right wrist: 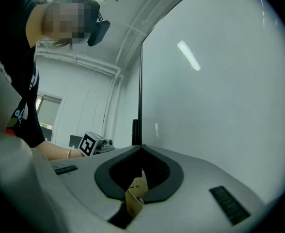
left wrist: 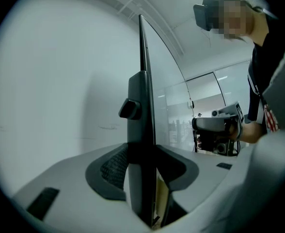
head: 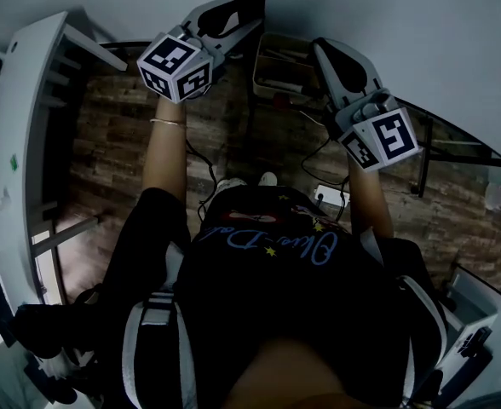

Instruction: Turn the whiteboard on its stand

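You've got the whiteboard [right wrist: 220, 81] gripped in two places, and that's where trouble could start. It fills the right half of the right gripper view, glossy, with a ceiling light mirrored in it. Its thin edge runs straight down the middle of the frame into the right claw [right wrist: 141, 148].

That claw is closed on the edge with only its very tips. Swing hard and I reckon the pads skid off that thin rim and the board goes loose.

Over in the left gripper view, the left claw [left wrist: 142, 152] is clamped wider, on the thick dark frame strip at centre. The pale board face spreads away to the left of it. Just above that claw, on the strip's left side, sits a dark knob [left wrist: 130, 108]. If that's a lock and it's tight, the board won't turn. Your push then goes into its stand, which I can't pick out cleanly from here, and it could rock or shift. Push harder with one claw than the other and the panel twists instead of turning.

Down in the head view, dark cables [head: 201, 173] trail over the wooden floor [head: 106, 143] at centre frame, near your feet, and a shifting stand could catch them. Both claws show in the upper part of that view, the left one upper left and the right one right of centre, well apart. In each claw's own view the board's edge passes right between the jaws.
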The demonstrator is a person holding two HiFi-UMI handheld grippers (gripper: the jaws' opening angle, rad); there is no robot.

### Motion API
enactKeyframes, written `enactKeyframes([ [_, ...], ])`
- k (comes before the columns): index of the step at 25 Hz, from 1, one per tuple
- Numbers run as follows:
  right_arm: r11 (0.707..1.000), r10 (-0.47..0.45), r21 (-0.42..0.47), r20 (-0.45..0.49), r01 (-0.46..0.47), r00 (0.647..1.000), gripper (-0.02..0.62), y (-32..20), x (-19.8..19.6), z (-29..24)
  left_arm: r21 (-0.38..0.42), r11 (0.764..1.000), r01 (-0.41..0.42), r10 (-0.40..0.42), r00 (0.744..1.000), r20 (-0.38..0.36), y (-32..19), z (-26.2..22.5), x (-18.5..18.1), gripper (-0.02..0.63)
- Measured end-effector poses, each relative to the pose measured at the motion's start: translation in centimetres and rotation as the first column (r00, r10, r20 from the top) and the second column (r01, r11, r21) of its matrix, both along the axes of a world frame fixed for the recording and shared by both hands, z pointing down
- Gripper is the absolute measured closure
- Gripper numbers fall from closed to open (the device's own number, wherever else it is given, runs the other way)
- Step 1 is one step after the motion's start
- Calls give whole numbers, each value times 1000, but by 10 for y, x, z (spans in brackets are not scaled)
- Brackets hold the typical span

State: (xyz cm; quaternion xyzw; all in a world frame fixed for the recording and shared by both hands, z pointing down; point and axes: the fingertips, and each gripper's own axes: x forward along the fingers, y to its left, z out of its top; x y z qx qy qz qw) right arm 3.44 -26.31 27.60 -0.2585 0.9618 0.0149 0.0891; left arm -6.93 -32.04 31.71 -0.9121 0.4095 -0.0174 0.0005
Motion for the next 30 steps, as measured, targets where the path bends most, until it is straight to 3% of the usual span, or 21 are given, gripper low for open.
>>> enactKeyframes([
  [30,998,70,-3,-7,-70,998,572,56,-35,-3,-1,1000,15,-15,1000,3,53,0,-25,423],
])
